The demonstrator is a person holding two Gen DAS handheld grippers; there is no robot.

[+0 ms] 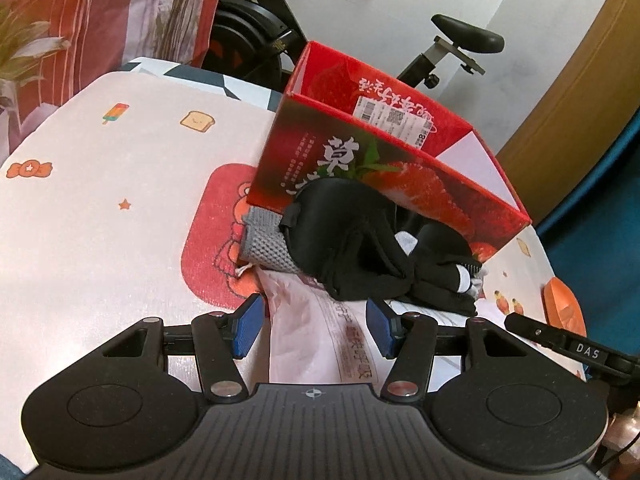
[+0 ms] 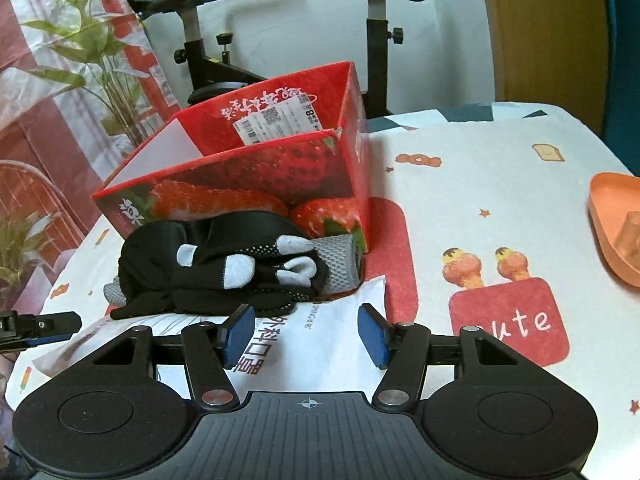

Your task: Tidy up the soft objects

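A red strawberry-printed box (image 1: 420,184) (image 2: 256,172) stands open on the table. Against its front lies a heap of black gloves (image 1: 360,240) (image 2: 224,260) with grey fingertips, on top of a grey mesh cloth (image 1: 266,248) (image 2: 340,260). Under the heap a flat white plastic packet (image 1: 316,344) (image 2: 320,340) with printed text reaches toward me. My left gripper (image 1: 314,308) is open, its blue pads astride the packet's near end, just short of the gloves. My right gripper (image 2: 306,312) is open too, hovering over the packet in front of the gloves. Nothing is held.
The table has a white cloth (image 2: 480,184) printed with cartoons. An orange tray (image 2: 612,232) sits at the right edge. An exercise bike (image 2: 376,32) stands behind the box, and a red patterned curtain (image 1: 80,40) hangs at the left.
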